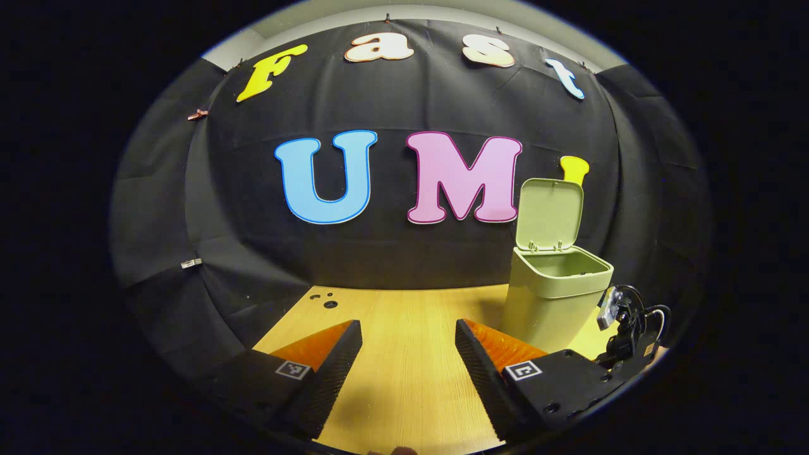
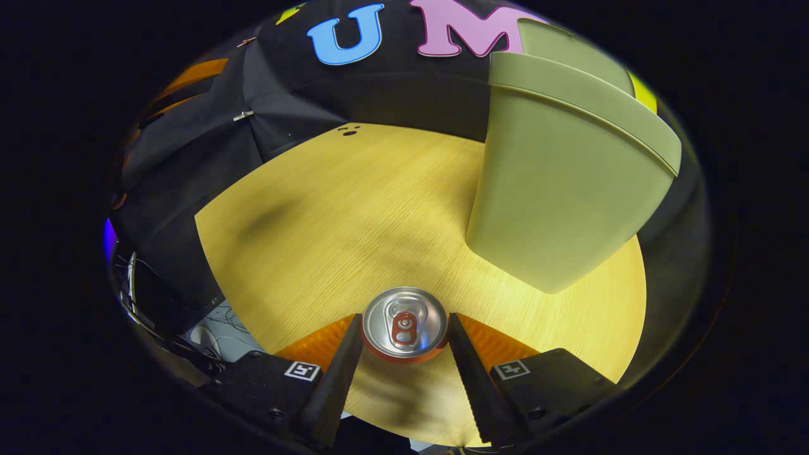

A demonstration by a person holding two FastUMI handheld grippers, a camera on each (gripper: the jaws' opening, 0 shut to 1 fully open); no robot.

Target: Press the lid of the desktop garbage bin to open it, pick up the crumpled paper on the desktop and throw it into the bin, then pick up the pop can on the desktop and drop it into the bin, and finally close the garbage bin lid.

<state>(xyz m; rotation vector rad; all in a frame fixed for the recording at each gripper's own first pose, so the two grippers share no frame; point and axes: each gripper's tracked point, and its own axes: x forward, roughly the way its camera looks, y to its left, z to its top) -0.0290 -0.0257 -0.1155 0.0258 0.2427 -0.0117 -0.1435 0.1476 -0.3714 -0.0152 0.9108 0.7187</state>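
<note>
At the bottom centre of the right gripper view, the right gripper (image 2: 404,338) has its two fingers on both sides of the pop can (image 2: 404,325). The can is seen from above, with its silver top and red tab, and it sits between the fingertips. The fingers look to be touching its sides, so I judge it is gripped, but whether it is lifted from the wooden desktop (image 2: 354,208) I cannot tell. To the upper right of the frame, near the can, stands the green garbage bin (image 2: 562,189).

At the bottom of the left gripper view, the left gripper (image 1: 409,338) is wide open and holds nothing; bare wood shows between its fingers. At the right of this frame the bin stands with its lid (image 1: 548,213) upright, so the opening is free. Part of another device with cables (image 1: 629,322) shows low at the right edge.

As for progress: the lid is already open, and no crumpled paper lies on the visible desktop, so probably it is already inside, although the inside of the bin is hidden. The can must be dropped in and the lid closed.

Count: one bin, one lid, one can, two grippers.
</note>
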